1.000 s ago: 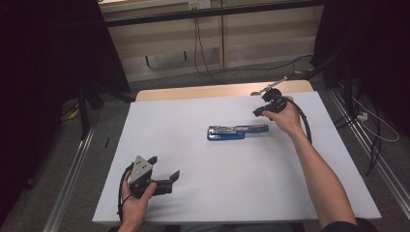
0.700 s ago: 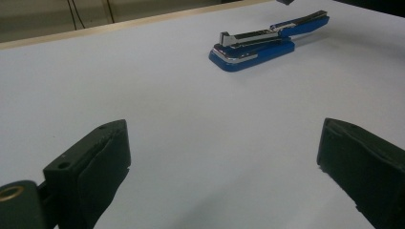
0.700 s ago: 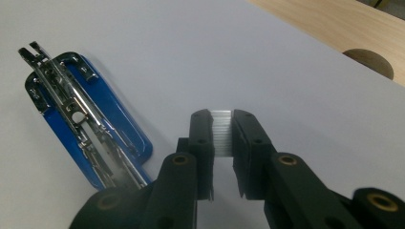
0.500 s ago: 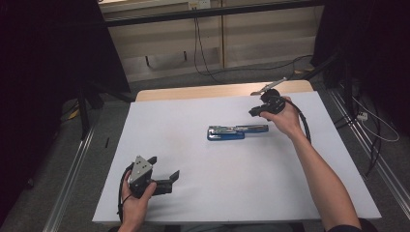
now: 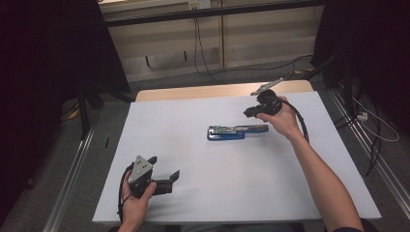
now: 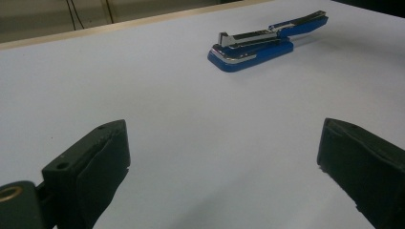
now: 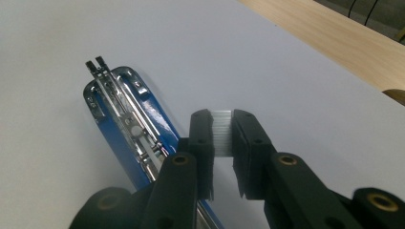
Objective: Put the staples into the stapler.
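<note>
Even, soft overhead light; perhaps slight blur.

A white sheet covers the worktop [image 5: 203,203], leaving a wooden strip bare along its far edge. A blue stapler [image 5: 237,131], swung open, lies flat on it, just beside the right gripper [image 5: 249,112] and well apart from the left gripper [image 5: 164,176].

The left gripper [image 5: 167,175] sat low with jaws wide apart; the right gripper [image 5: 247,113], raised, pinched something pale.
</note>
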A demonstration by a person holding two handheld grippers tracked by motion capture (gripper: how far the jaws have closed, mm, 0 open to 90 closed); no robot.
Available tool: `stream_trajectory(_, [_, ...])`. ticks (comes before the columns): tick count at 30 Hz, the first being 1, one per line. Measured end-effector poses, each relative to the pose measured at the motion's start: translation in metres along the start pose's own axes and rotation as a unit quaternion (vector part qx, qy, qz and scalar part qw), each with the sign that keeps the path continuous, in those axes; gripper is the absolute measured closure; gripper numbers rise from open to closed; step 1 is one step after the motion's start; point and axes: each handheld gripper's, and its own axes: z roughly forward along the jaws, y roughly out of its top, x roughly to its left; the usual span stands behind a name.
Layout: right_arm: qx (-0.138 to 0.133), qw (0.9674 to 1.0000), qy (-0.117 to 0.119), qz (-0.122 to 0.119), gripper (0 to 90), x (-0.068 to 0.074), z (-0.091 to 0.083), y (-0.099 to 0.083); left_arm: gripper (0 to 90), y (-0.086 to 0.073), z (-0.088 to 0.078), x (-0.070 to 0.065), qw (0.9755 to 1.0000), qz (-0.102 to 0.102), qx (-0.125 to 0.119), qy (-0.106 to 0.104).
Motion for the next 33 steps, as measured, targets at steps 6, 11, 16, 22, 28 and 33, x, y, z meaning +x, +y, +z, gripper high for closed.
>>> stream_trajectory(6, [-0.003,0.9999,0.01,-0.009,79.4,0.007,0.002,0.002,4.0,0.0,0.0,0.0,1.0,-0.001,0.0,0.001])
stream_trajectory(11, [-0.004,0.9996,0.019,-0.019,79.4,0.013,0.005,0.004,4.1,0.0,-0.001,0.0,1.0,0.002,0.0,0.002])
stream_trajectory(16, [-0.006,0.9991,0.03,-0.028,79.4,0.018,0.006,0.006,4.0,0.0,-0.001,0.0,1.0,0.001,0.0,0.001])
stream_trajectory(22, [-0.004,0.9984,0.04,-0.039,79.4,0.025,0.009,0.008,4.0,0.0,-0.001,0.0,1.0,0.001,0.0,0.001])
stream_trajectory(28, [-0.007,0.9973,0.049,-0.055,79.4,0.031,0.012,0.01,4.0,0.0,-0.001,0.0,1.0,0.001,-0.001,0.0])
stream_trajectory(33, [-0.007,0.9967,0.057,-0.057,79.4,0.033,0.015,0.011,4.0,0.0,0.0,0.0,1.0,-0.004,0.0,-0.003])
